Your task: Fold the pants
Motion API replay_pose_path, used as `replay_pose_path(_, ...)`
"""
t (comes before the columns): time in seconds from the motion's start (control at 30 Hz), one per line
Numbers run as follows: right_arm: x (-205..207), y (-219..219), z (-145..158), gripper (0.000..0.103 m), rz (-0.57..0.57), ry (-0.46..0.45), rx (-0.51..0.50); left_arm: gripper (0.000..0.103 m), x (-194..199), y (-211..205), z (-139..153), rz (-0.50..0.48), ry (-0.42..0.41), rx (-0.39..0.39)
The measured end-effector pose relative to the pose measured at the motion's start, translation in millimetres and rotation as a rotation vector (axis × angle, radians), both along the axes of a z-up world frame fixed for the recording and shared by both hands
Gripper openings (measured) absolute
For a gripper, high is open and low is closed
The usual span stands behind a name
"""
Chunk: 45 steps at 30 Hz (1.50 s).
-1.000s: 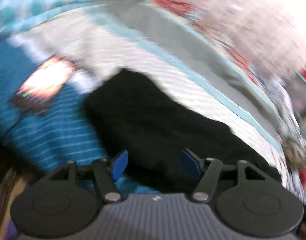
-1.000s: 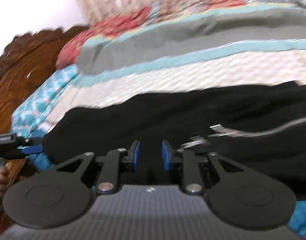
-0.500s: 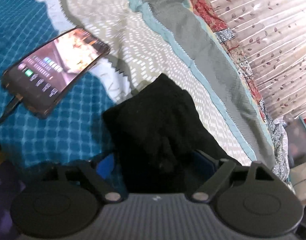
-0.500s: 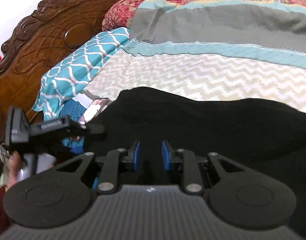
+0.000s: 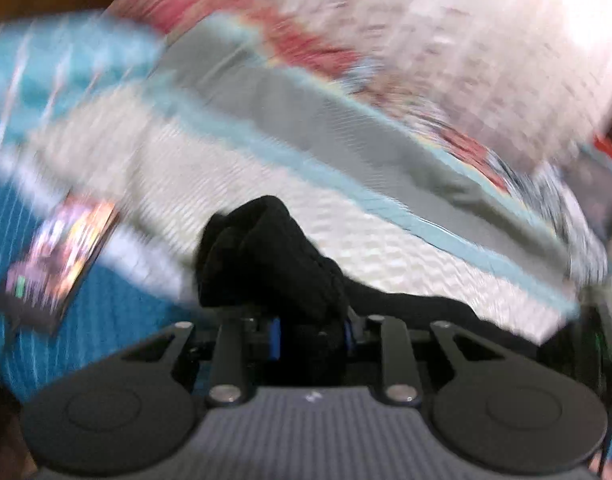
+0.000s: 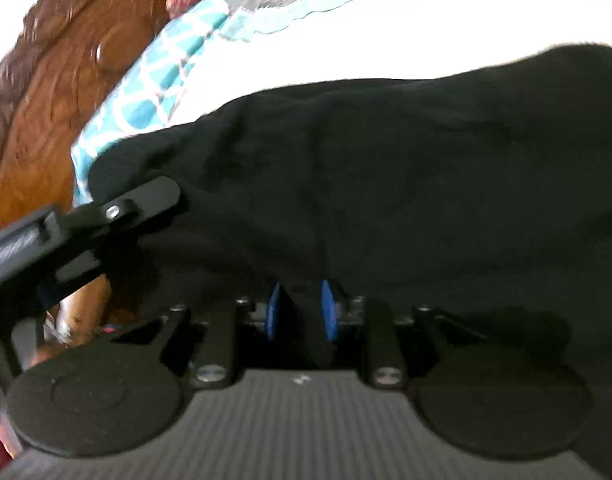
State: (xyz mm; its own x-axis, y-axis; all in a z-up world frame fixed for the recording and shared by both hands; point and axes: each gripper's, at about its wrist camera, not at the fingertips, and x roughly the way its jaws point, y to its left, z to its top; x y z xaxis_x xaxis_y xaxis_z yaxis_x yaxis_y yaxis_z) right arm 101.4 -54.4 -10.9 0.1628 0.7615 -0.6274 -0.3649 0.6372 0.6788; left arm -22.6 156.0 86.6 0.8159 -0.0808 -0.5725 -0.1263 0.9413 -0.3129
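Note:
Black pants point(image 6: 386, 160) lie across the bed. In the left wrist view one end of the pants point(image 5: 265, 264) bunches up out of my left gripper point(image 5: 310, 334), whose jaws are closing with the black cloth pinched between the blue pads. My right gripper point(image 6: 301, 312) is shut on a fold of the same black cloth near its edge. At the left of the right wrist view a black finger point(image 6: 145, 200) of the left gripper reaches into the pants. The left wrist view is blurred.
A lit phone point(image 5: 57, 272) lies on the blue cover to the left of the pants. The patterned bedspread point(image 5: 346, 220) stretches behind. A carved wooden headboard point(image 6: 57, 100) and a teal pillow point(image 6: 165, 80) stand at the left. A curtain point(image 5: 486, 40) hangs at the back.
My left jaws have closed from wide apart onto the end of the pants and pulled it up. My right gripper has moved toward the headboard, holding its fold; the left gripper now sits closer.

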Motion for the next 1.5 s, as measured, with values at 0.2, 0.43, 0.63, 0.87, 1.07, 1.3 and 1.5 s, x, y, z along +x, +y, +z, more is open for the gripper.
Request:
replay_pose_path(0.2,-6.5,-84.9,19.3,0.028,-0.159,-0.023,0.073,0.025,8.4,-84.8,17.8,-0.193,-0.066,0.242)
replay_pose_path(0.43,-32.5,-203.0,27.4,0.029,-0.461,-0.084,0.108,0.035,10.0,-191.1,-18.1,-0.473,-0.025,0.486)
replay_pose_path(0.63,-42.9,-224.9,17.2,0.044,-0.529,-0.078,0.116,0.054,-13.9,-207.7,-27.5,-0.610,0.023,0.526)
replay_pose_path(0.87,-31.5,-211.3,23.5,0.065,-0.502,-0.087,0.157,0.058,4.9,-138.6,5.3,-0.410,0.083,0.168)
replay_pose_path(1.07,-31.1,-196.3,20.3,0.066,-0.454,-0.094,0.056,0.055,37.7,-130.9,-13.1,-0.206,0.241,0.282)
replay_pose_path(1.3,-28.6,-188.5,6.3,0.054,-0.439,-0.067,-0.026,0.057,45.0,-130.3,-34.2,-0.134,0.342,0.316)
replay_pose_path(1.5,-30.6,-193.8,-1.2,0.044,-0.446,-0.059,-0.042,0.059,47.6,-126.9,-41.7,-0.123,0.360,0.311)
